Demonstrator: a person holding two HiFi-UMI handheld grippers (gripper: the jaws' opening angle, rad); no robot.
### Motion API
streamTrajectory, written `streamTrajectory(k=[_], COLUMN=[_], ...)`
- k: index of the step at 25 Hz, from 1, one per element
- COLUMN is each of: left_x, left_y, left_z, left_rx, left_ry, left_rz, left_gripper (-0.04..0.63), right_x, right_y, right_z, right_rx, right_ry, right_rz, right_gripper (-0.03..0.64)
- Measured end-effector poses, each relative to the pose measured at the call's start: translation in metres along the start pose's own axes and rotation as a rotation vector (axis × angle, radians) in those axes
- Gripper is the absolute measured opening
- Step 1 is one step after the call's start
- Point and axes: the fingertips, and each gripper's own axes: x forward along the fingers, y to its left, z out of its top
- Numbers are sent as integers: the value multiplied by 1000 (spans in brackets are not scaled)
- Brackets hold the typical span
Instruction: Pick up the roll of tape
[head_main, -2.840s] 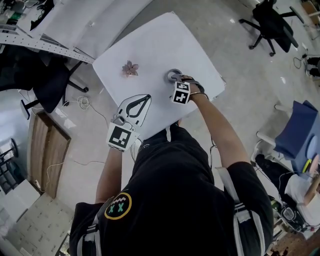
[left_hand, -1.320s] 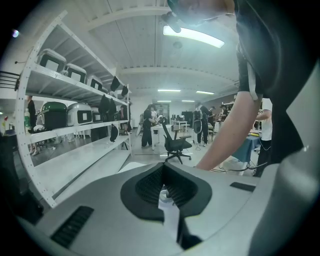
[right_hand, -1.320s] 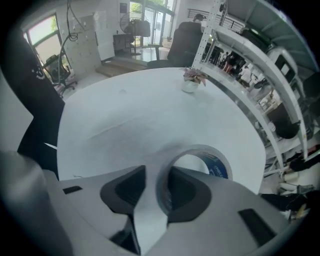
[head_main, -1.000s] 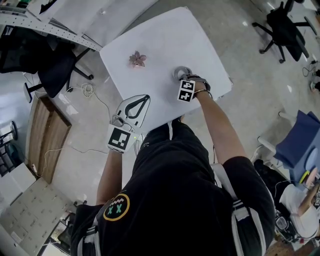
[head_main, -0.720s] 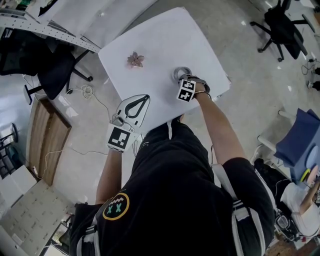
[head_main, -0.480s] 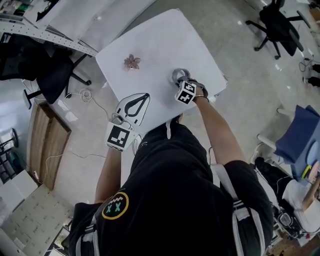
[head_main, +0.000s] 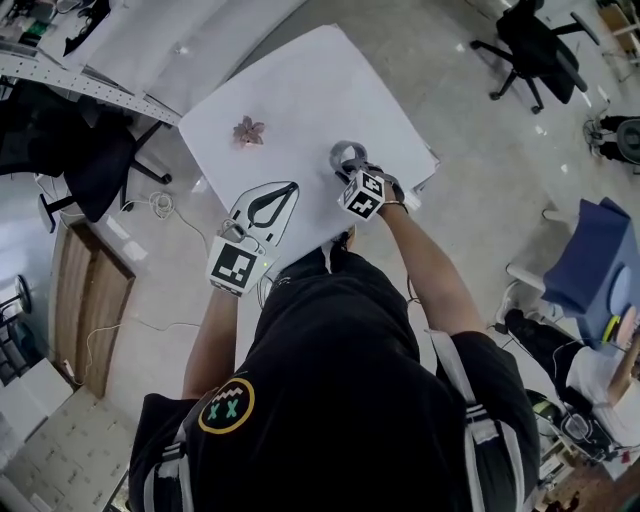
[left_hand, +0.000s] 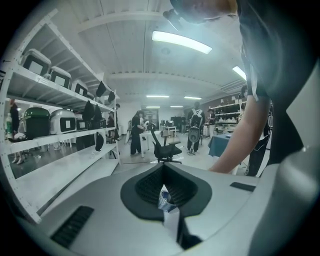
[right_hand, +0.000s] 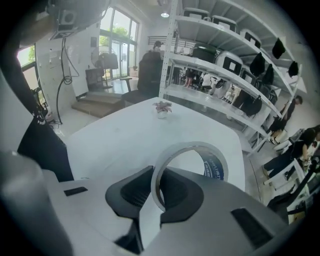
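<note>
Seemingly, the pick-up is nearing its end: the right gripper (right_hand: 152, 200) is clamping its jaws on the wall of the roll of tape (right_hand: 215, 169), one jaw inside the ring and one outside. The roll is standing on edge and appears to be hanging just clear of the white table (head_main: 300, 90). I judge that only a steady lift is remaining. The left gripper (head_main: 265, 208) is idling at the table's near edge, its jaws together on nothing. As for containers, a small pot (right_hand: 162, 107) across the table is holding a pinkish plant, and the shelf boxes (right_hand: 227, 65) are showing nothing of their contents
</note>
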Motion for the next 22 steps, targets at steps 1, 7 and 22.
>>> streamTrajectory(k=[1,7,22], left_x=[1,11,28], left_y=[-1,-4,1], left_z=[2,3,13], left_rx=[-11,-26,-50], left_ry=[-8,-30,-45], left_rz=[0,-27,6], left_gripper=[14,14,14], right_x=[-6,-43,-162], right_y=[-1,-2,-7], right_z=[4,29,90], right_rx=[16,88,170], right_ry=[-17,-130,-443], right_rz=[-9,-64,-186], right_gripper=[63,63,63])
